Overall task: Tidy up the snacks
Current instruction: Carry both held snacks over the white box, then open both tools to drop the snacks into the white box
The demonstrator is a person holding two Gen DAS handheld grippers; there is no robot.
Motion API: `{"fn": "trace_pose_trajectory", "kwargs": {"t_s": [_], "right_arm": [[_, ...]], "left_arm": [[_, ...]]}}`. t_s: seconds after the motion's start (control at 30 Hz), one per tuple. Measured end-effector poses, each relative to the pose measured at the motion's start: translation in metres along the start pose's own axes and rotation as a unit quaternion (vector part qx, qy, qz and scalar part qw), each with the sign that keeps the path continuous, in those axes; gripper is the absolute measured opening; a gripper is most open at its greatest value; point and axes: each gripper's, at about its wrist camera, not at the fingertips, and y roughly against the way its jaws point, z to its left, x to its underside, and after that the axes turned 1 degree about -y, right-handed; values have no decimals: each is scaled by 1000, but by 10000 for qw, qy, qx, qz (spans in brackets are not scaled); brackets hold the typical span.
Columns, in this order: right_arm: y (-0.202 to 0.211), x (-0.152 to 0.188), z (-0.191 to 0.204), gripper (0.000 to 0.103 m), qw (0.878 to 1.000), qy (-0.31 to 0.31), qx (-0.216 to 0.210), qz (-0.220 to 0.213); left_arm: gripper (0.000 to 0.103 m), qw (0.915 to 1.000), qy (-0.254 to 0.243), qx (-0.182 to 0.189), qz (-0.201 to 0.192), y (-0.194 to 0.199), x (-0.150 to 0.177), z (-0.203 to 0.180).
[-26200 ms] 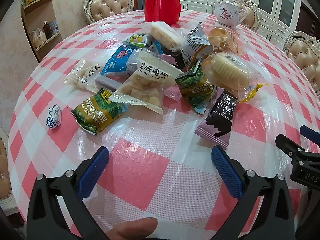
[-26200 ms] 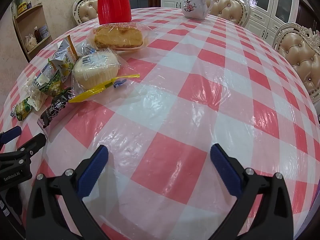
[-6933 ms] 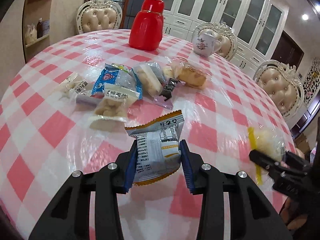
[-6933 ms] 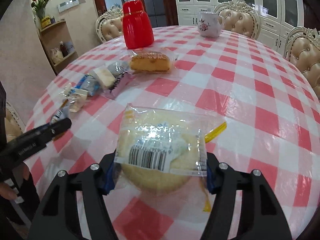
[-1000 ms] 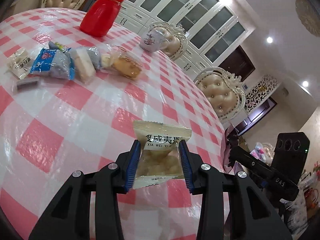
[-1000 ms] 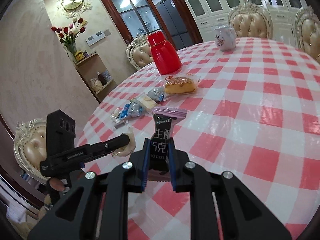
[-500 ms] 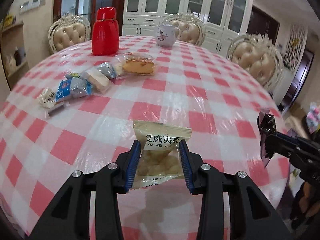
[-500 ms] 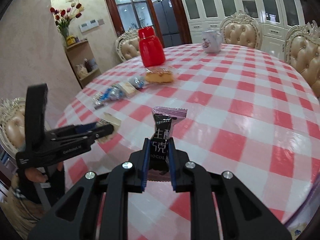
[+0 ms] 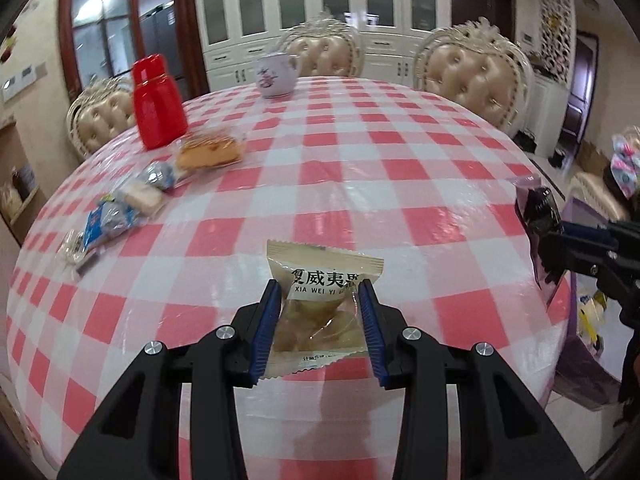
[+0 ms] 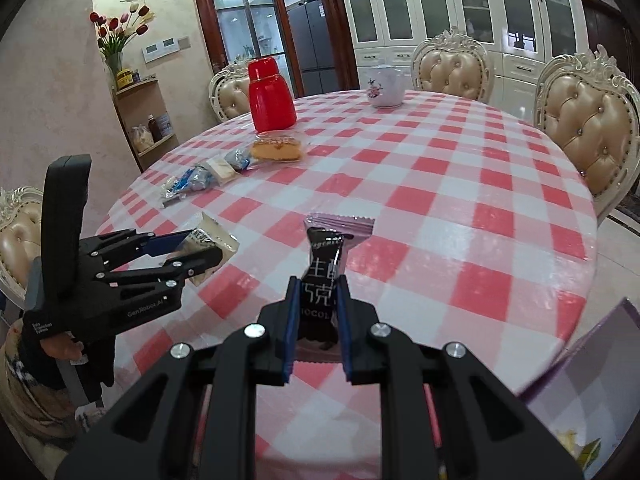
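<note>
The nut packet (image 9: 320,312) hangs above the worktop (image 9: 360,168), pinched by the left gripper's (image 9: 319,330) fingers. The chocolate bar (image 10: 324,280) is clamped in the right gripper (image 10: 317,322), beside a purple box (image 10: 580,384). More snacks (image 9: 132,200) lie near the red jug (image 9: 158,102).
</note>
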Motion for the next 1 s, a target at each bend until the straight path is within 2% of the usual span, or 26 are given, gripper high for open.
{"fn": "trace_pose_trajectory", "kwargs": {"t_s": [0.3, 0.4, 0.53, 0.6, 0.8, 0.9, 1.0], "right_arm": [[26, 18, -24, 18, 9998, 97, 24, 169], [41, 27, -37, 18, 9995, 120, 255, 166], [64, 41, -67, 18, 9973, -46, 711, 148], [74, 49, -82, 18, 9951, -145, 970, 156], [102, 74, -128, 18, 9828, -402, 1779, 287], [114, 83, -146, 18, 9758, -516, 2095, 346], [120, 88, -161, 18, 9700, -604, 2318, 407]], "left_arm": [[38, 9977, -660, 129, -18, 6, -4, -61], [38, 9959, -876, 221, -61, 8, -8, -83], [38, 9905, -1254, 561, -97, 11, -14, -125], [38, 9860, -1507, 704, -148, 14, -14, -148], [38, 9649, -2040, 1653, -42, 17, -9, -218], [38, 9543, -2153, 2072, -24, 18, -5, -239], [38, 9477, -2230, 2280, -84, 19, -2, -253]]}}
